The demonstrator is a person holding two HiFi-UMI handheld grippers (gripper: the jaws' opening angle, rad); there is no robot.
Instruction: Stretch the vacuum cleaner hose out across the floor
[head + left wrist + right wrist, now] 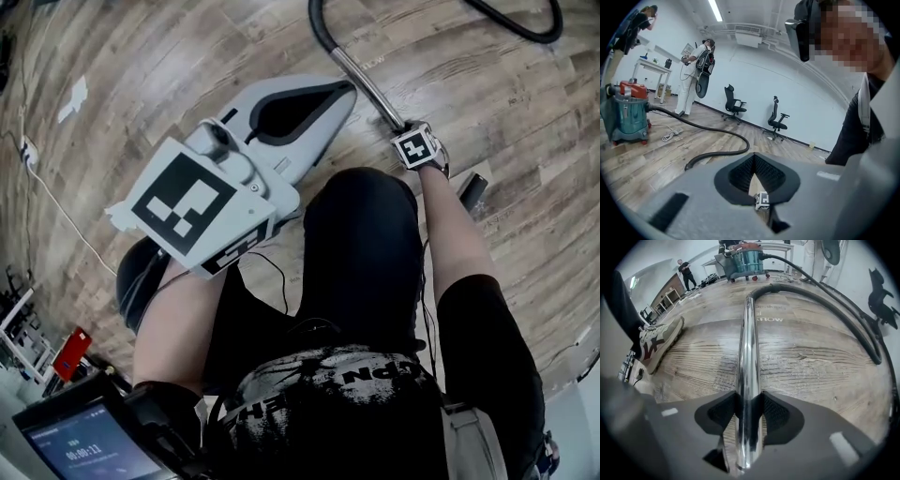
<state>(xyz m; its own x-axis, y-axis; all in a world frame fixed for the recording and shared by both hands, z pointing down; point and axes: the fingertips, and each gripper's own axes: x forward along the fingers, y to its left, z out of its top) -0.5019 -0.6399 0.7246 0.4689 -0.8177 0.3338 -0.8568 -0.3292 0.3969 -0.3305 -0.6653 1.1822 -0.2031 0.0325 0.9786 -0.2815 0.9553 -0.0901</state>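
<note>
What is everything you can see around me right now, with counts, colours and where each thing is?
vacuum cleaner: one, teal with red top, on the floor far left
hose: one, black, curving over the floor from the vacuum cleaner
metal tube: one, chrome, on the hose's end
office chairs: two, black, by the far wall
table: one, white, behind the vacuum cleaner
cable: one, white, bundled on the floor near the vacuum cleaner
other people: at least two, one in white, near the table
sneaker: one, white and dark red, left of the metal tube
left gripper: one, grey, raised, shut, empty
right gripper: one, grey, shut on the metal tube
</note>
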